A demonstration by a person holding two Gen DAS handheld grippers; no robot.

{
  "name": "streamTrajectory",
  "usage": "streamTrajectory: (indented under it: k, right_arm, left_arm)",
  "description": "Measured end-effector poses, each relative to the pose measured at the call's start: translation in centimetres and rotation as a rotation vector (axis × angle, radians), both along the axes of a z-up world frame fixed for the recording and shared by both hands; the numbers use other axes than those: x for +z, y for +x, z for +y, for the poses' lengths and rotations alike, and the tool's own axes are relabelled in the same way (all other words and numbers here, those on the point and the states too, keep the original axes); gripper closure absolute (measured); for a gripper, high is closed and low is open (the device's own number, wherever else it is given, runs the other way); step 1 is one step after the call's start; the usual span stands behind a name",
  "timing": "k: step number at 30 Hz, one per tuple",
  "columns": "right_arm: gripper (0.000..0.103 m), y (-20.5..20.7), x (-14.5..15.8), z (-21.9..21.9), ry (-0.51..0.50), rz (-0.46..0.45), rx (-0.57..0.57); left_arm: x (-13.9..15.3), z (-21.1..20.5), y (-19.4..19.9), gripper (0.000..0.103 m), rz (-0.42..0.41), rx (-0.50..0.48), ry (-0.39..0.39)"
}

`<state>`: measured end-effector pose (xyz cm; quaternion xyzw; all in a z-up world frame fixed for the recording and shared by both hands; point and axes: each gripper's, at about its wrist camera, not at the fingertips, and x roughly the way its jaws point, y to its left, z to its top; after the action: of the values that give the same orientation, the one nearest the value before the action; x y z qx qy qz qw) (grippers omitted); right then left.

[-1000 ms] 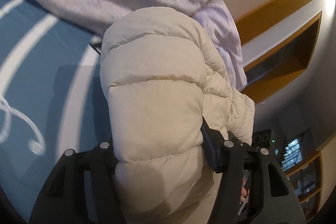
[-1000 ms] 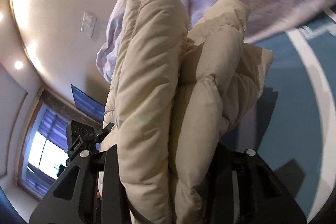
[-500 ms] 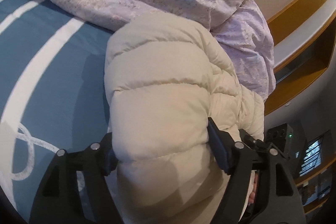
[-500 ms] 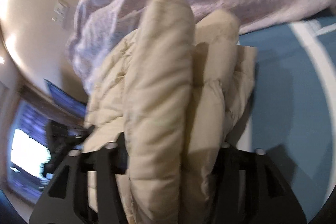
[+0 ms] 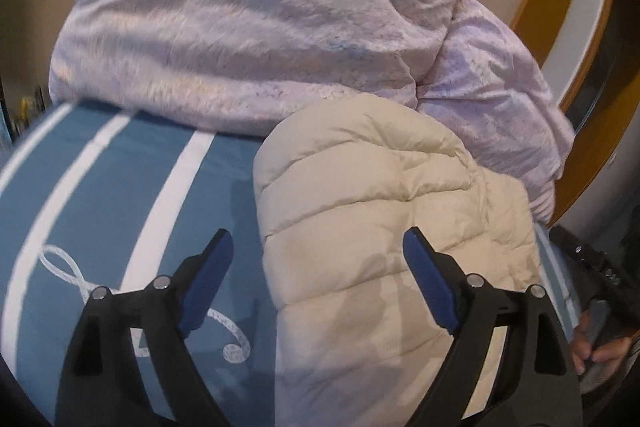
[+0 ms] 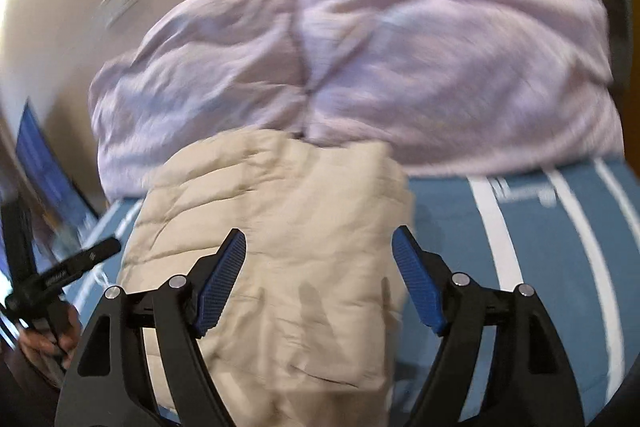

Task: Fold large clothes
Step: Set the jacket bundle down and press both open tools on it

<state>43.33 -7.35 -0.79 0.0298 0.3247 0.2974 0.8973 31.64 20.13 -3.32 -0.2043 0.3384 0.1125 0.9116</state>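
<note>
Folded puffer jacket (image 5: 380, 227) lies on the bed cover (image 5: 120, 187), its far end against the crumpled duvet (image 5: 260, 27) heaped behind it. In the left wrist view the jacket sits right of centre, cover stripes to its left, and the wooden headboard frame (image 5: 560, 7) behind and right of the duvet. Left gripper (image 5: 318, 243) hangs above the jacket's near left edge, right gripper (image 6: 318, 241) above its near right part; both sets of jaws are opening, pads clear of the fabric.
</note>
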Motion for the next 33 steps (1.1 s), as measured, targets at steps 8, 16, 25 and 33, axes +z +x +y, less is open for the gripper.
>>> streamTrajectory:
  k: [8,16,25,33]
  right_arm:
    - [0.032,2.0,-2.2,5.1,-0.162,-0.076,-0.020]
    - [0.033,3.7,-5.7,4.1,-0.147,-0.002,-0.036]
    - [0.033,4.2,-7.2,3.7,-0.119,0.040,-0.049]
    - [0.033,4.7,-7.4,3.9,-0.138,0.062,-0.056]
  left_arm:
    - [0.2,-3.4,3.6,0.016,0.028,0.015,0.180]
    - [-3.3,-2.8,5.8,0.005,0.056,0.050,0.153]
    - [-5.4,-3.0,6.8,0.002,0.070,0.035,0.155]
    - [-6.2,-2.9,7.5,0.002,0.107,0.024,0.142]
